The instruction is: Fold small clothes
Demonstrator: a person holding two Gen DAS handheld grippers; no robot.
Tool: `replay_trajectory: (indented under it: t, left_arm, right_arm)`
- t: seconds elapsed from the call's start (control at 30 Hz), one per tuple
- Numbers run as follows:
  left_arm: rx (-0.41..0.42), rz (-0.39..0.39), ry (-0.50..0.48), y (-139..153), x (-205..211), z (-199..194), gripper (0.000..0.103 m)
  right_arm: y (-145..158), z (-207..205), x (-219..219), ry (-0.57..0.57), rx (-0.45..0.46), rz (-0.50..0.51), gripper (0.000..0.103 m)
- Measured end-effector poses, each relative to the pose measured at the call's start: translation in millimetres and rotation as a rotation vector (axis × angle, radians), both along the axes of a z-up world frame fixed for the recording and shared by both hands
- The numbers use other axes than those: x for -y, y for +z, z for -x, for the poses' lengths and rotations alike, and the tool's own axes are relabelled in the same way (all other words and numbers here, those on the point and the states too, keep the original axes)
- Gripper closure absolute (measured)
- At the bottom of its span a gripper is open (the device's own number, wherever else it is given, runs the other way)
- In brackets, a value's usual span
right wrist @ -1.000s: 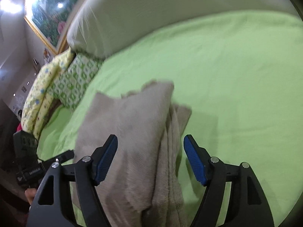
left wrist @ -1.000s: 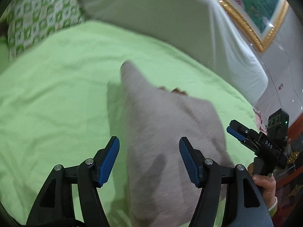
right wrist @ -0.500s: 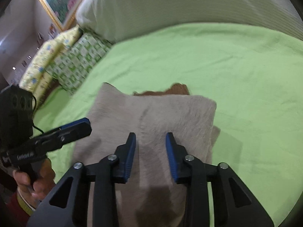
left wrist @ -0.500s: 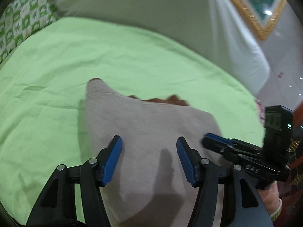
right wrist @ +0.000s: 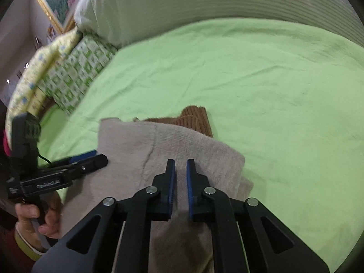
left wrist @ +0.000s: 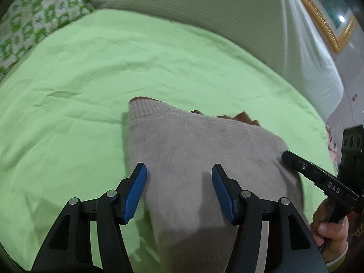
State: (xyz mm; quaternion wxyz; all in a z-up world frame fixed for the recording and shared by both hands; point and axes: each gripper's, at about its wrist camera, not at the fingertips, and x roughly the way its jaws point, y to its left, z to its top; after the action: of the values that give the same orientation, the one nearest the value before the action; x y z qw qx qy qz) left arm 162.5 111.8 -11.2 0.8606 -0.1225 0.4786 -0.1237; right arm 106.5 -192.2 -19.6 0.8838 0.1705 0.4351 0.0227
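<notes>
A grey knitted garment (left wrist: 204, 150) lies folded on the green bed sheet (left wrist: 91, 79). A brown knitted piece (right wrist: 195, 118) peeks out from under its far edge. My left gripper (left wrist: 179, 182) hovers open over the garment's left half, its jaws widening slightly, with one blue pad just past the left edge. My right gripper (right wrist: 180, 173) rests on the garment (right wrist: 182, 141) near its right side. Its jaws are closing to a narrow gap with grey cloth between the pads. In the left wrist view, the right gripper's black tip (left wrist: 289, 157) touches the cloth.
A pale covered headboard (right wrist: 204, 0) runs along the far side of the bed. Green-patterned pillows (right wrist: 77, 72) lie at the left. A gold-framed picture (left wrist: 327, 27) hangs on the wall. A person's hand (right wrist: 38, 218) holds the left gripper's handle (right wrist: 45, 182).
The grey garment has come down from a raised, bunched shape to lie flatter on the sheet. Both grippers moved in over it, and the right jaws went from wide apart to nearly together.
</notes>
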Motion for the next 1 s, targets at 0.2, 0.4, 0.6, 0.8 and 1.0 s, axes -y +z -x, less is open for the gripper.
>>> replay_trajectory:
  t: [0.2,0.4,0.6,0.8,1.0]
  left_arm:
    - [0.036,0.030,-0.001,18,-6,74,0.038]
    - [0.040,-0.006,-0.030,14,-7,149,0.035]
    - [0.029,-0.008,-0.047,0,-9,195,0.032]
    - [0.027,-0.086,-0.080,-11,0,219,0.032]
    - [0.060,-0.230,-0.049,-23,12,218,0.032]
  right_arm:
    - [29,64,-10,0.002,0.082,-0.034,0.090]
    - [36,123,-20,0.005,0.096,-0.048,0.089]
    - [24,167,-27,-0.013,0.069,-0.046,0.084]
    - [14,198,-41,-0.010,0.057,-0.005,0.066]
    - [1,218,-42,-0.032,0.044,0.071,0.054]
